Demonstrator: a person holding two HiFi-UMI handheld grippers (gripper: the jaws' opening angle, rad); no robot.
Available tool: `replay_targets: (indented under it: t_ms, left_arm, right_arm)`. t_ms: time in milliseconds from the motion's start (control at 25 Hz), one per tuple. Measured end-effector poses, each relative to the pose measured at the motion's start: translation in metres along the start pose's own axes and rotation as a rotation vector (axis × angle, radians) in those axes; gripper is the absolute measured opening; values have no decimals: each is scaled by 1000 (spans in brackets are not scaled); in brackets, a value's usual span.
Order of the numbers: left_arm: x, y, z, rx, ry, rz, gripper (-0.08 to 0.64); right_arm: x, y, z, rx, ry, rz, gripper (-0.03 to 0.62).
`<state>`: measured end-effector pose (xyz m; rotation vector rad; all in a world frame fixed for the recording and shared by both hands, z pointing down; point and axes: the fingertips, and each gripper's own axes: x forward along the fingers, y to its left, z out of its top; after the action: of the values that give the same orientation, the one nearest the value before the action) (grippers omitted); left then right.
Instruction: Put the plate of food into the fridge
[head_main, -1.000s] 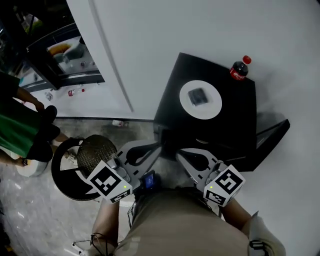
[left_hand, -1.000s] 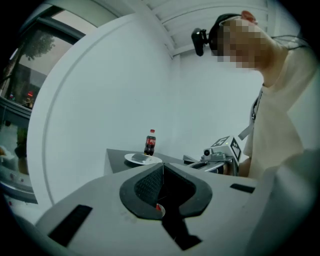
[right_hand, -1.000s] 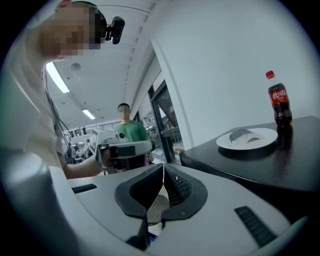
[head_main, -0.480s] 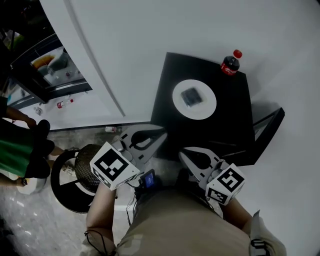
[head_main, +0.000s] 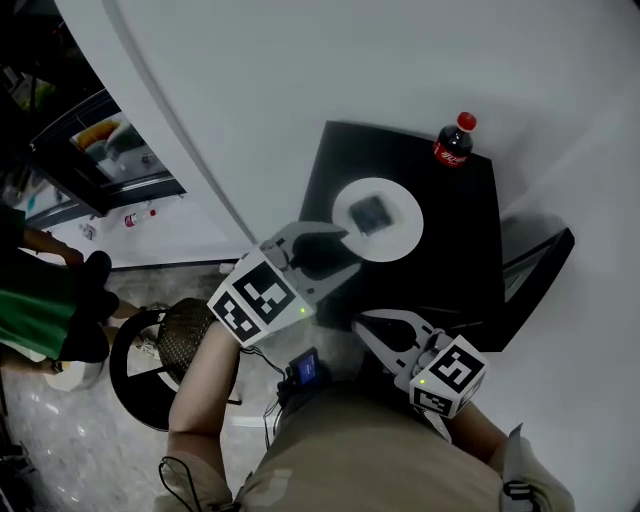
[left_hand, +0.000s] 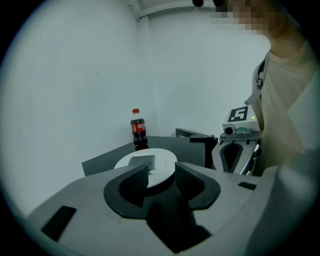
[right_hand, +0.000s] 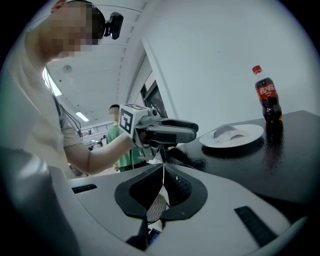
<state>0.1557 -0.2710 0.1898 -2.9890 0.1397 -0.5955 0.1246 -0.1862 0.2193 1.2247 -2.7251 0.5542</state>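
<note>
Left gripper: jaws apart, just been opening. The plate's near rim shows in the gap, the pads not pressing on it; whether the rim lies between the jaws, cannot tell. Right gripper: jaws closed together, empty, held low at the near table edge.

Plate: white, round, so no long axis; lies flat, face up, on the black table, just ahead of the left jaws. Food piece sits near its centre, lying flat, dark grey and roughly square from above.

Head view only: full plate outline; cola bottle upright at the table's far corner, apart from the plate.
Right gripper view only: left gripper side-on, level with the plate.
Left gripper view only: right gripper seen front-on at right.

Count: plates 1, food pieces 1, bottles 1, grippers 2.
</note>
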Motion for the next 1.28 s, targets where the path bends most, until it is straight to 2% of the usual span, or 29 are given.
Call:
replay_targets:
  t_ms: [200,440,640,920,1280]
  left_arm:
    - [23,0,-11,83,137,-51,152]
    - [28,1,-15,85,190,-109,155]
    - [32,-2,-23,129,279,-151,155]
    - [26,-14,-23,52,293,-231,152]
    - [14,-19,-21,130,278,-226,166]
  right_arm:
    - [-5,-1,2,16,-4,36,21]
    - [-7,-1,1,18,-3,58,21]
    - [-7,-2,2,32,-5,67,21]
    - [-8,-3,2,39,-8,69,21]
    - [-8,-2,1,52,-8,76,21]
